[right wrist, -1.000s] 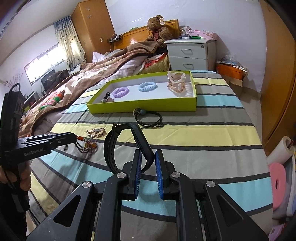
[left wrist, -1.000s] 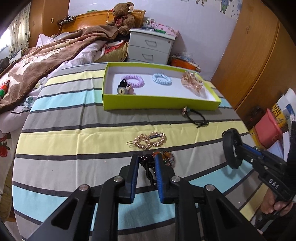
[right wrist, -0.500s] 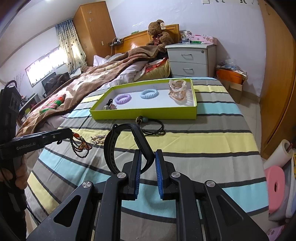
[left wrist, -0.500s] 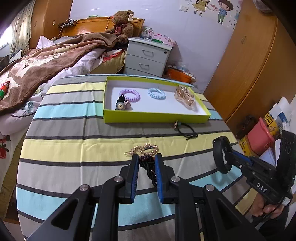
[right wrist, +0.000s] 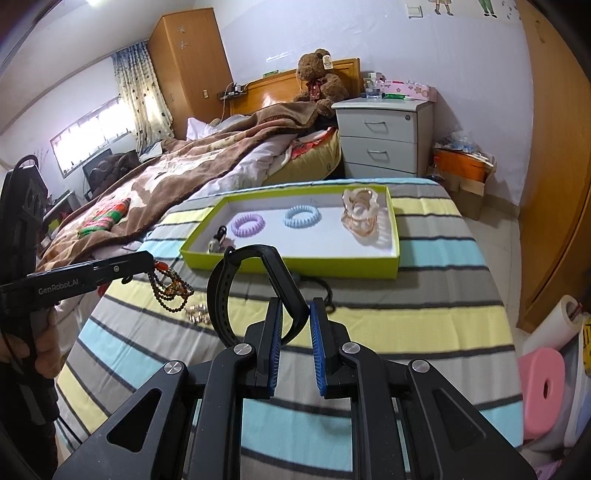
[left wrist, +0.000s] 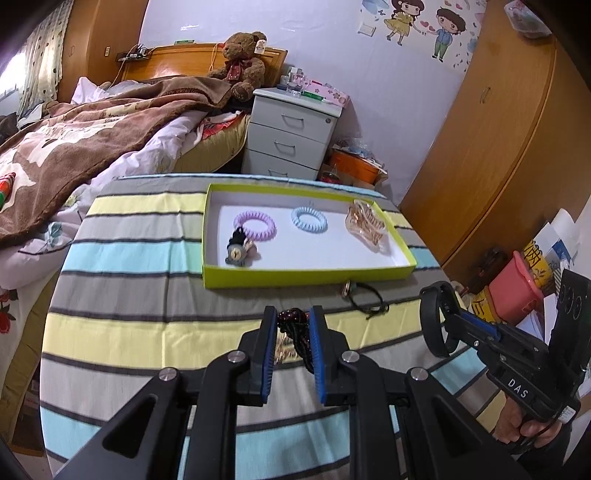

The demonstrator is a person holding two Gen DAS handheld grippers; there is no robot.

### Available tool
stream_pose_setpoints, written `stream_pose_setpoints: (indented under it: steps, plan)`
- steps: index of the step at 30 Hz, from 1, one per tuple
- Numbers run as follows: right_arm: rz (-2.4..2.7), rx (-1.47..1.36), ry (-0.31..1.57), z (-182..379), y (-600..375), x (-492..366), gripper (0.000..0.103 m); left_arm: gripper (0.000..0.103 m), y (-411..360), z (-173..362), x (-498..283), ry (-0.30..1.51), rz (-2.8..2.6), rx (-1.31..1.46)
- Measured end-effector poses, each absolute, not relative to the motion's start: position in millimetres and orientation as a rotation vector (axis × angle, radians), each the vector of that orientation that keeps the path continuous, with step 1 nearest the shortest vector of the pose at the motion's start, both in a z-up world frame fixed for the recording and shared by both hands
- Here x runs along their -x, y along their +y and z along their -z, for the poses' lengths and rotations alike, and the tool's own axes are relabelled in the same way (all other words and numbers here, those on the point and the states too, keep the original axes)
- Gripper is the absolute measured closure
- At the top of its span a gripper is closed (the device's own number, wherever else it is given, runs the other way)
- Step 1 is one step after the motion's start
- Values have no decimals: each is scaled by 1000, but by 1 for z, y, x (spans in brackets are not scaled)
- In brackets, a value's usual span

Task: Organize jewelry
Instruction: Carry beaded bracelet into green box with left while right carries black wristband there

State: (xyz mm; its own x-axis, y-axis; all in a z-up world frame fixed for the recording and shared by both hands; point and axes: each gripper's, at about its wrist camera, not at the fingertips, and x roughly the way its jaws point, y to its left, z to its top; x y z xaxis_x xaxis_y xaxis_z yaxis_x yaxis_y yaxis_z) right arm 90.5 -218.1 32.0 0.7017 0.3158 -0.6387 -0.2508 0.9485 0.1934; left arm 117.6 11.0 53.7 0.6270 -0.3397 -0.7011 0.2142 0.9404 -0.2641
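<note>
Midway through: four pieces lie in our green tray (left wrist: 306,275) at frame centre; left tool (left wrist: 293,325) grips the beaded necklace (right wrist: 170,291), right tool (right wrist: 294,317) the black band (right wrist: 236,280); hair tie (left wrist: 364,297) and gold clip (right wrist: 195,314) wait on the counter (left wrist: 129,288).

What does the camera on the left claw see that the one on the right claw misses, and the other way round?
Only the left view shows the cartoon couple stickers on the wall and the red tub on the floor. Only the right view shows the window curtain and the pink stool. Both show the green tray holding a purple coil tie, the left claw gripping a bead necklace, and the right claw gripping a black wristband.
</note>
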Motion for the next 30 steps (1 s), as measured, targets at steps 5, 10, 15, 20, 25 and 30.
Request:
stream_pose_setpoints:
  steps: [5,10,15,20,25,30]
  plan:
    - [-295,-96,741,-36,-216,-109,87,85,10,-63,-134,818,328,167]
    - [-272,-83,759,-35,-215,-133,87,85,7,-67,-155,812,336,180]
    - [-256,-76,781,-32,-215,-154,87,85,4,-67,-177,818,335,191]
    - [-245,-67,802,-29,-214,-178,87,85,3,-66,-201,821,333,195]
    - [-239,-52,827,-22,-211,-197,87,85,3,-63,-224,833,328,208]
    - [-238,-37,858,-11,-206,-214,87,85,3,-60,-246,836,323,213]
